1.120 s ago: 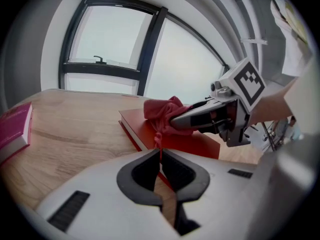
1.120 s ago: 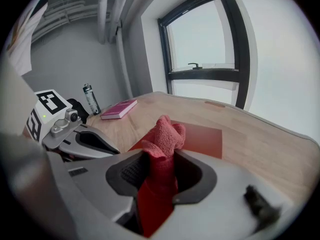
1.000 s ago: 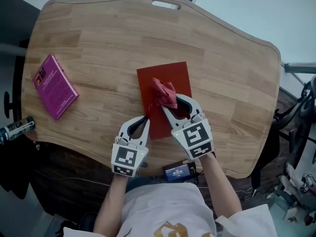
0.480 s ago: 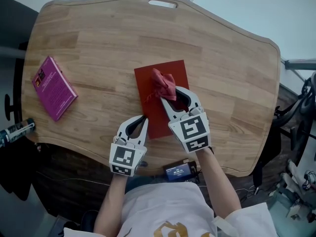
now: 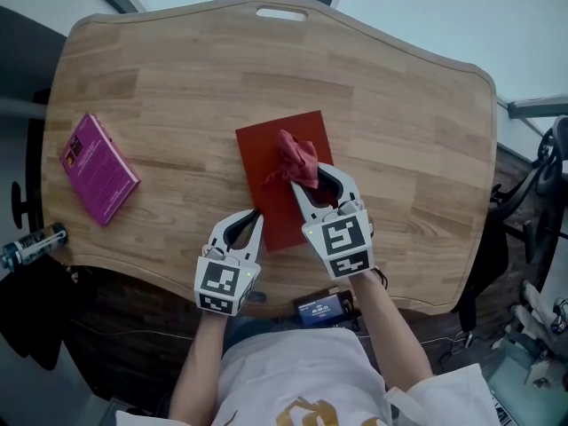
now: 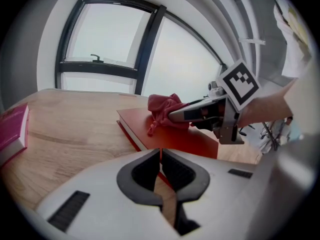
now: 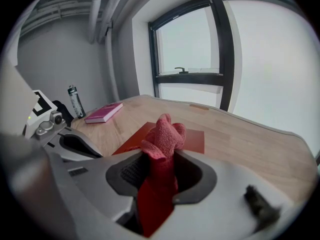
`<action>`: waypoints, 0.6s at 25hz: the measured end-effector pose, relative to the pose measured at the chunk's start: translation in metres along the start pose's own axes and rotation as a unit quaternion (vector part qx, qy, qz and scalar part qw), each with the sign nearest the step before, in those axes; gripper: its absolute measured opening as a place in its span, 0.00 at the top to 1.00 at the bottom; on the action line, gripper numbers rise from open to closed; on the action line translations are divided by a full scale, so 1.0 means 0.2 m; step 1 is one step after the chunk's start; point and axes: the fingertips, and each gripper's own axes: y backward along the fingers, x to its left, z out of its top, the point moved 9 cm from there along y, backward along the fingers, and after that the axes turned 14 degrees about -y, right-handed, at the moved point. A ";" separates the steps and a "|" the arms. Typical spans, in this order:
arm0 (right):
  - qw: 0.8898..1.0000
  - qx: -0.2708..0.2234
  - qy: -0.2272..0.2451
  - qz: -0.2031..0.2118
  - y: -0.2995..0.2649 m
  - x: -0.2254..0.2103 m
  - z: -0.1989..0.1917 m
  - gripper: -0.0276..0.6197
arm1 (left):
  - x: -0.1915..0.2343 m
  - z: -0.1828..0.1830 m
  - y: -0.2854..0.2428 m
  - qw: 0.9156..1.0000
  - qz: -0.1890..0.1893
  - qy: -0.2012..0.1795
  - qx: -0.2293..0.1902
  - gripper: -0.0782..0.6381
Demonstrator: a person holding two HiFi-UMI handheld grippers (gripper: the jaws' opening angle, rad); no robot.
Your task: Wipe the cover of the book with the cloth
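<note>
A red book (image 5: pixel 266 162) lies flat in the middle of the wooden table (image 5: pixel 399 131). On its cover sits a bunched red cloth (image 5: pixel 297 158), and my right gripper (image 5: pixel 303 185) is shut on it from the near side, pressing it onto the cover. The right gripper view shows the cloth (image 7: pixel 162 136) standing up between the jaws over the book (image 7: pixel 192 139). My left gripper (image 5: pixel 256 214) is shut, with its tips at the book's near-left edge. In the left gripper view the book (image 6: pixel 190 139) runs just past the closed tips (image 6: pixel 160 154).
A pink book (image 5: pixel 98 169) lies at the table's left side. A bottle (image 5: pixel 31 242) sits off the left edge. A handle slot (image 5: pixel 280 13) is cut into the far edge. A small dark device (image 5: pixel 324 309) hangs by the near edge, beside my body.
The right gripper has slid the cloth a little farther and to the right over the cover. The left gripper has stayed at the book's near-left edge.
</note>
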 end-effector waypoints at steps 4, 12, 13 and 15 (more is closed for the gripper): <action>1.000 -0.001 -0.006 -0.001 0.04 0.02 -0.05 0.74 | 0.01 0.00 0.00 1.000 -0.006 0.000 0.001 0.86; 1.000 0.005 -0.016 -0.006 0.12 0.05 -0.13 0.73 | 0.01 0.00 -0.01 1.000 -0.019 -0.006 0.006 0.86; 1.000 0.006 -0.017 -0.007 0.13 0.05 -0.14 0.74 | 0.02 0.00 -0.01 1.000 -0.022 -0.007 0.007 0.86; 1.000 0.008 -0.017 -0.008 0.14 0.06 -0.16 0.74 | 0.02 0.01 -0.01 1.000 -0.027 -0.011 0.011 0.86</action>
